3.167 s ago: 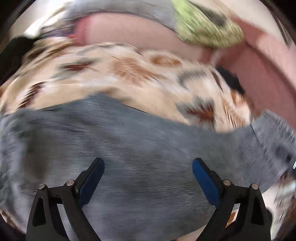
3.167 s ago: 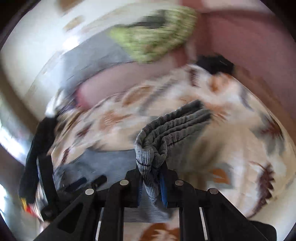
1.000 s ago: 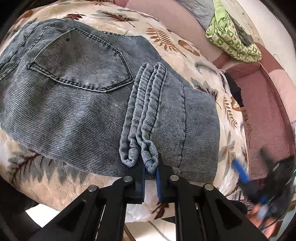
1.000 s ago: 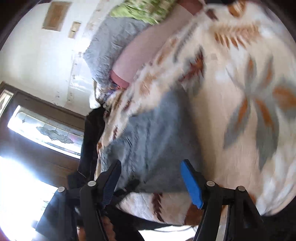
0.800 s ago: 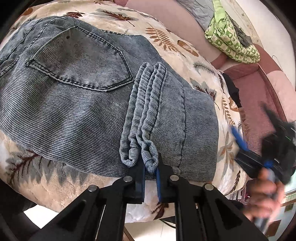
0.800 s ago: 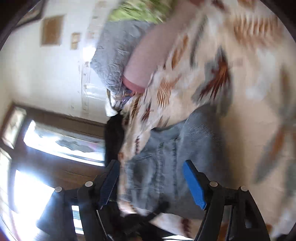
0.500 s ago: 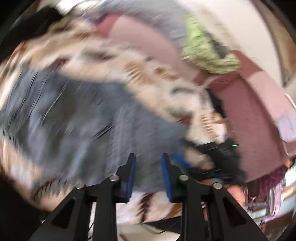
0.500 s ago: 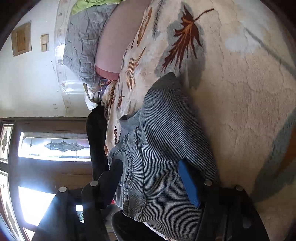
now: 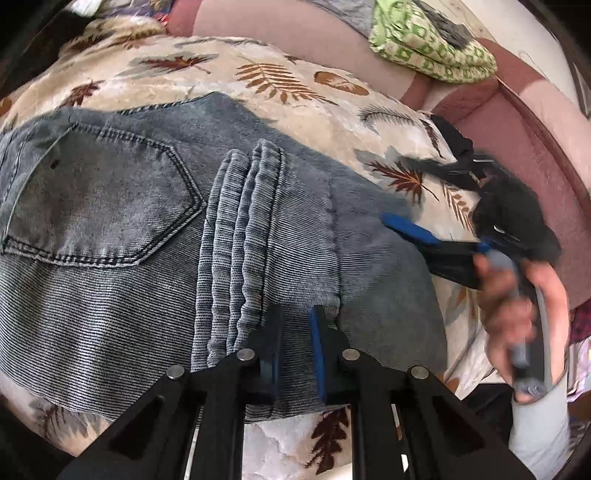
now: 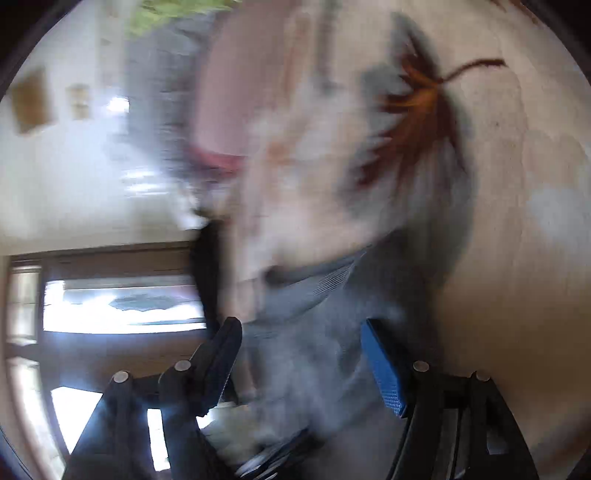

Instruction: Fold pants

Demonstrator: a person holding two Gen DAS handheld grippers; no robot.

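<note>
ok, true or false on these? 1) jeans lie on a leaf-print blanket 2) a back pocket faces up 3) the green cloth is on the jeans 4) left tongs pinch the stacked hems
1) True: the jeans lie on the blanket.
2) True: the back pocket faces up.
3) False: the green cloth sits on the sofa back, apart from the jeans.
4) False: the hems lie just beside the left tongs. Their jaws have just been closing and nothing is pinched between them.
</note>
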